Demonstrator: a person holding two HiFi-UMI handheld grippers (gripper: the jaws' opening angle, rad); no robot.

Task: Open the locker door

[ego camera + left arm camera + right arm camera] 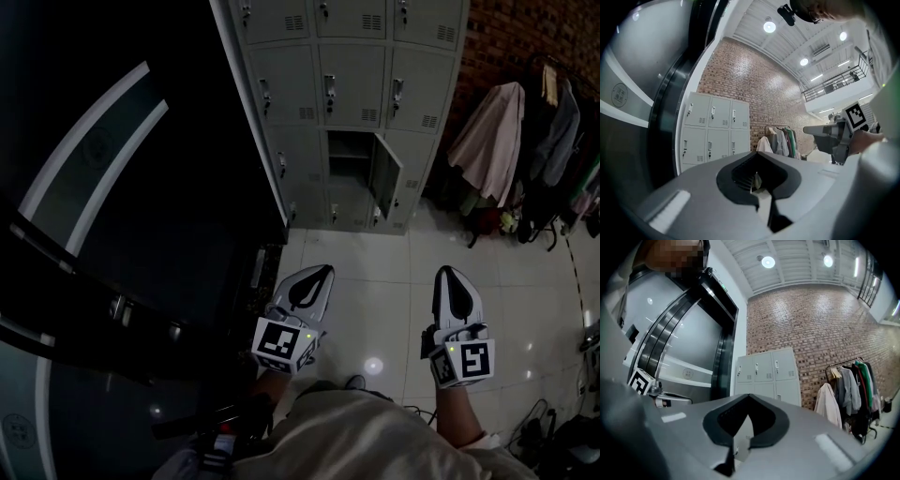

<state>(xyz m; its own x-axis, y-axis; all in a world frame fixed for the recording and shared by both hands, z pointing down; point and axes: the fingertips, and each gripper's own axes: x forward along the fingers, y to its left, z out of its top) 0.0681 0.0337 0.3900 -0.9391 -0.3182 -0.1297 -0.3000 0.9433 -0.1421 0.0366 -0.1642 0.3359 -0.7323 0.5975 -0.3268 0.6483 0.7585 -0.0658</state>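
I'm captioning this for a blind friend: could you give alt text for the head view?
A person holds a white-and-grey left gripper and right gripper over a pale tiled floor, pointing toward grey metal lockers against a brick wall. One lower locker door stands open; coats hang at right.

The head view is dim, its left half nearly black; lamp glare spots the glossy floor (394, 309). Both gripper views are brighter, lit by round ceiling lamps (769, 26), with lines bent toward dark rounded corners and a soft, unfocused near foreground
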